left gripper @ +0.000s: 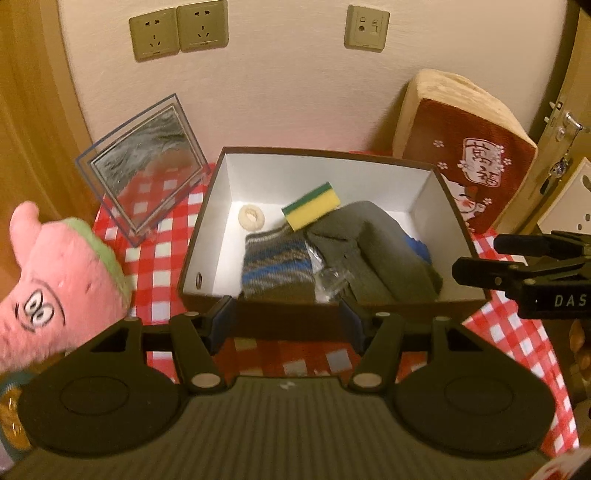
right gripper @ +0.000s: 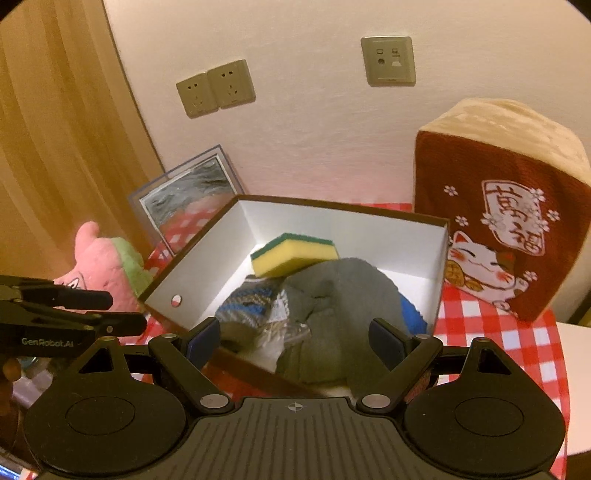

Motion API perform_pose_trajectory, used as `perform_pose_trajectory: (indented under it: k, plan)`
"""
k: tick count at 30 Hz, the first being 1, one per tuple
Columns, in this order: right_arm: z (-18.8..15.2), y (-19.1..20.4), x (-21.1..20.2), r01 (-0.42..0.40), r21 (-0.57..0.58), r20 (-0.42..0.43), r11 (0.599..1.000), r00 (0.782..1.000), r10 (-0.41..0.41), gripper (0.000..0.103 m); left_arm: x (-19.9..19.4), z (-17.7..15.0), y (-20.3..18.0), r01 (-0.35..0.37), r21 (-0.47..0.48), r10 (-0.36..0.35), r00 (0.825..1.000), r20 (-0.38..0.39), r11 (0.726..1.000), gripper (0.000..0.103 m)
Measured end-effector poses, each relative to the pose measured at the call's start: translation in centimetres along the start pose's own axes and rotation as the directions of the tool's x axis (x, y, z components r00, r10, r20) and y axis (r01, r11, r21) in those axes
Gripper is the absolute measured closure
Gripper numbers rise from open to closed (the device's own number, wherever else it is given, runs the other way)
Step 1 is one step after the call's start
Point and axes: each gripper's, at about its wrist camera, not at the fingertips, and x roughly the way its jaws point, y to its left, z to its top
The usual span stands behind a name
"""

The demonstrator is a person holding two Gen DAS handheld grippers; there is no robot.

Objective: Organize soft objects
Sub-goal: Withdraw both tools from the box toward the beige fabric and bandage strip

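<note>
An open brown box with a white inside stands on the checked cloth. It holds a yellow-green sponge, a cream scrunchie, a striped knit piece and a grey garment. The box, sponge and garment also show in the right wrist view. My left gripper is open and empty at the box's near wall. My right gripper is open and empty over the box's near edge. A pink plush toy sits left of the box; it also shows in the right wrist view.
A clear acrylic frame leans on the wall behind the box's left side. A red lucky-cat cushion stands to the right. The red-and-white cloth covers a small table. Wall sockets are above.
</note>
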Motion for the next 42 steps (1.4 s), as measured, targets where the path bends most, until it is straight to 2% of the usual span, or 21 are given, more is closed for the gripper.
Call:
perform_pose_trajectory:
  k: [7, 17, 31, 42]
  plan:
    - [-2.2, 0.8, -2.5, 0.001, 0.019, 0.001, 1.000, 1.000, -0.001, 0.016, -2.7, -2.4, -0.4, -0.004, -0.020, 0.004, 1.000, 0.017, 1.000, 0.043]
    - [-6.0, 1.4, -4.7, -0.035, 0.052, -0.025, 0.998, 0.999, 0.036, 0.016, -4.6, -6.3, -1.0, -0.001, -0.052, 0.000, 1.000, -0.007, 0.999, 0.043]
    - [-11.0, 2.4, -5.7, -0.070, 0.090, -0.086, 0.994, 0.993, 0.077, 0.016, -5.8, -10.6, -1.7, 0.020, -0.080, -0.023, 0.999, -0.035, 0.997, 0.043]
    - [-13.4, 3.2, -5.1, -0.047, 0.071, -0.134, 0.996, 0.989, 0.056, 0.016, -5.2, -12.7, -1.4, 0.011, -0.105, -0.020, 0.996, -0.081, 0.994, 0.043]
